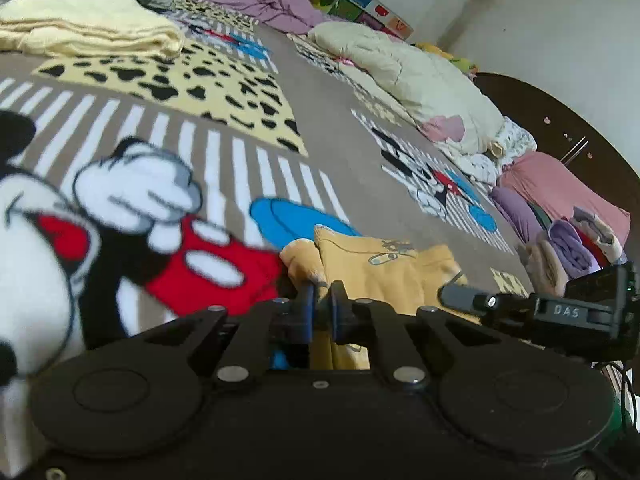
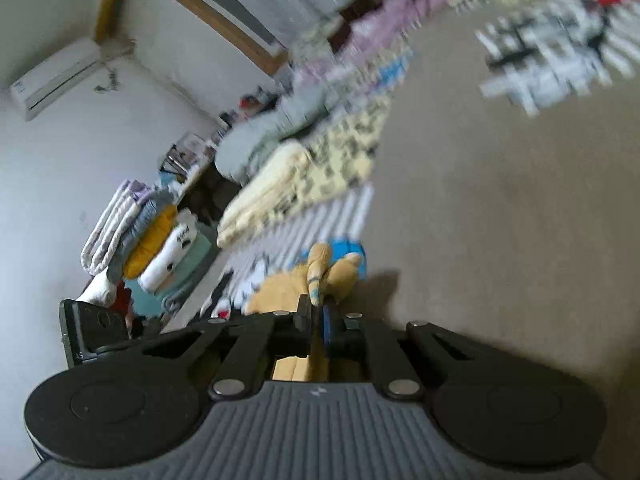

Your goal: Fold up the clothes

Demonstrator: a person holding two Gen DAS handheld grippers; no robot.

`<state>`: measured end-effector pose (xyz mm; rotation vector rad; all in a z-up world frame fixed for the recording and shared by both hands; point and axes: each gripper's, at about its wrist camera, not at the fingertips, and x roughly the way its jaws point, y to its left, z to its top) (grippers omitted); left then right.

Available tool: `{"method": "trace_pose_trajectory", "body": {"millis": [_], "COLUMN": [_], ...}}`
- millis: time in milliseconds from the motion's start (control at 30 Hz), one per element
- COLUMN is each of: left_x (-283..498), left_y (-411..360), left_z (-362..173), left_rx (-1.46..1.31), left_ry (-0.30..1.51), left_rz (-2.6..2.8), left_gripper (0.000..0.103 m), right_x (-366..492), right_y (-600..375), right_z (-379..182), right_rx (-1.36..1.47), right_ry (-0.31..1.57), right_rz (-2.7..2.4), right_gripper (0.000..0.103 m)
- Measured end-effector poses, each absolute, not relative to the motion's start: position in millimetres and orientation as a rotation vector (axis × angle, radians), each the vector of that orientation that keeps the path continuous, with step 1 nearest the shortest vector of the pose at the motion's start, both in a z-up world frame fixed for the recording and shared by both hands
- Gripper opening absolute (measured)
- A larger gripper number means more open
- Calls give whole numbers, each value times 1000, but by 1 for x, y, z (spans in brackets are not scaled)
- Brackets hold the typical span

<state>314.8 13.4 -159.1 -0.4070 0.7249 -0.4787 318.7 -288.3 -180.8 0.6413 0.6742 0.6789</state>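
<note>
A small yellow garment (image 1: 372, 268) with a printed safety pin lies bunched on the cartoon-patterned blanket (image 1: 224, 168). My left gripper (image 1: 322, 294) is shut on its near edge, cloth pinched between the blue pads. In the left wrist view the other gripper's black body (image 1: 560, 312) shows at the right. In the tilted, blurred right wrist view, my right gripper (image 2: 318, 310) is shut on a fold of the same yellow garment (image 2: 320, 268), which sticks up past the fingertips.
A folded cream blanket (image 1: 88, 26) lies far left. Purple bedding (image 1: 256, 0) and a pale quilt (image 1: 420, 80) line the far side, with pink and purple clothes (image 1: 560, 216) at right. A stack of folded clothes (image 2: 148, 236) stands by the wall under an air conditioner (image 2: 56, 76).
</note>
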Motion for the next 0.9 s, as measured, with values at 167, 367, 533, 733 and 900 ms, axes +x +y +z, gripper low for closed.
{"method": "trace_pose_trajectory", "body": {"millis": [167,367,533,733,900], "left_x": [339,373,397,415,412], "left_y": [12,16,22,29,46], "left_z": [-149,-137,-133,-149,-144], "left_rx": [-386,-375,-387,-398,-463], "left_ry": [676,609,567,629,606], "left_rz": [-467,-458,-444,-363,-343], "left_gripper": [6,6,4,16,40], "right_x": [349,384,408,427,419], "right_y": [-280,-285,-287,-293,-302], "right_z": [-175,-165,-163,-181,-171], "right_rx": [577,545,537,582,587], "right_ry": [648,587,549,614,565], "right_rz": [649,613,584,455,425], "right_gripper": [7,7,7,35,51]}}
